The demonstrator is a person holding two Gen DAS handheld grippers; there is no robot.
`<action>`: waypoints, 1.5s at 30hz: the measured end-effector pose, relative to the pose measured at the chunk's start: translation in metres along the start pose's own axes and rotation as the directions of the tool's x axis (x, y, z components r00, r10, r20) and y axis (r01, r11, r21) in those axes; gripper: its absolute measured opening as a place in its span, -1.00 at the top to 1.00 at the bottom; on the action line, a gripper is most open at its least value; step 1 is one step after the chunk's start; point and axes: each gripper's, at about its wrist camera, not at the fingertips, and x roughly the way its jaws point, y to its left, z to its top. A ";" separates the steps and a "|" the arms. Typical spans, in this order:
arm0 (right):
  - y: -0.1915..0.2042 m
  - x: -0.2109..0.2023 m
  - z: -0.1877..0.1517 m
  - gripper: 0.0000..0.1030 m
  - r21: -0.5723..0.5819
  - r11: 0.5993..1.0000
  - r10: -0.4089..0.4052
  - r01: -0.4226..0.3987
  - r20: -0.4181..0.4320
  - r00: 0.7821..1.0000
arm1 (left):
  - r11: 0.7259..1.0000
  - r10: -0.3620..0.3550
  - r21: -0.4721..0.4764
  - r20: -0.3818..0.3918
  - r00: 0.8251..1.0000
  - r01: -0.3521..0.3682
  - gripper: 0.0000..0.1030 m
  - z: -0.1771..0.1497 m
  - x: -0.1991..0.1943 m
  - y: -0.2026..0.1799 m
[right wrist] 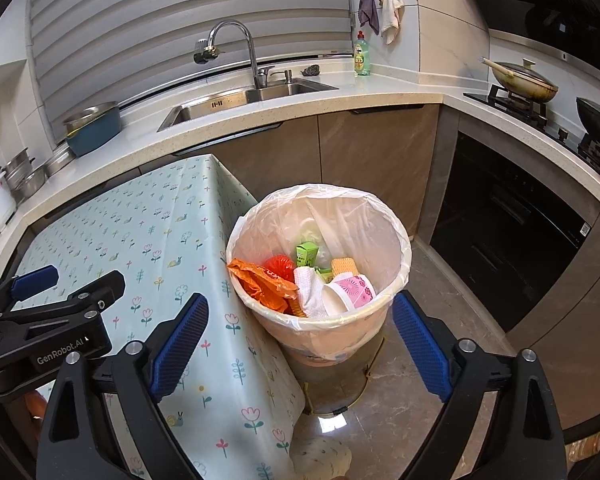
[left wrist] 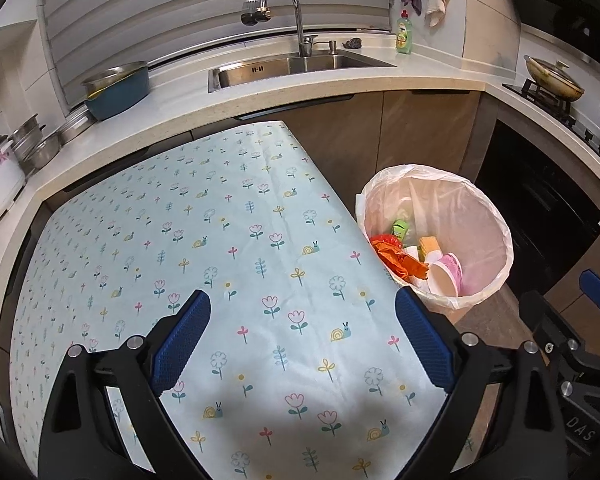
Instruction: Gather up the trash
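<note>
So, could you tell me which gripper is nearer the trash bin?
Right. The right gripper hovers open just before the trash bin; the left gripper is over the table beside it.

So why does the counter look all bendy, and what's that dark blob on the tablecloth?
Left wrist view: the fisheye lens bends the straight counter into a curve; the blob is a soft shadow on the tablecloth. Right wrist view: same bending, plus glare on the floor.

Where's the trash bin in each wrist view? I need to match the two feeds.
Left wrist: trash bin sits right of centre, past the table's right edge, ahead of the right finger of the left tongs.
Right wrist: trash bin sits at centre, straight ahead of the open right tongs.
Shared landmark: the faucet over the sink.
</note>
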 end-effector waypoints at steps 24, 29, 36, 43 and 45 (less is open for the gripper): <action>0.011 0.002 -0.009 -0.87 -0.053 0.999 0.002 -0.002 -0.015 1.000 | 0.999 0.028 -0.019 0.018 0.999 -0.028 -0.76 -0.010 -0.002 0.009; 0.011 0.002 -0.010 -0.87 -0.053 0.999 0.001 -0.002 -0.015 1.000 | 0.999 0.029 -0.015 0.029 0.999 -0.028 -0.76 -0.010 -0.005 0.007; 0.009 0.002 -0.013 -0.87 -0.052 0.999 -0.003 0.002 -0.016 1.000 | 0.999 0.028 -0.022 0.023 0.999 -0.028 -0.76 -0.011 -0.005 0.004; 0.009 0.002 -0.013 -0.87 -0.052 0.999 -0.003 0.002 -0.016 1.000 | 0.999 0.034 -0.018 0.020 0.999 -0.033 -0.76 -0.012 -0.005 0.002; 0.009 0.002 -0.013 -0.87 -0.052 0.999 -0.003 0.002 -0.018 1.000 | 0.999 0.034 -0.019 0.017 0.999 -0.033 -0.76 -0.012 -0.004 0.002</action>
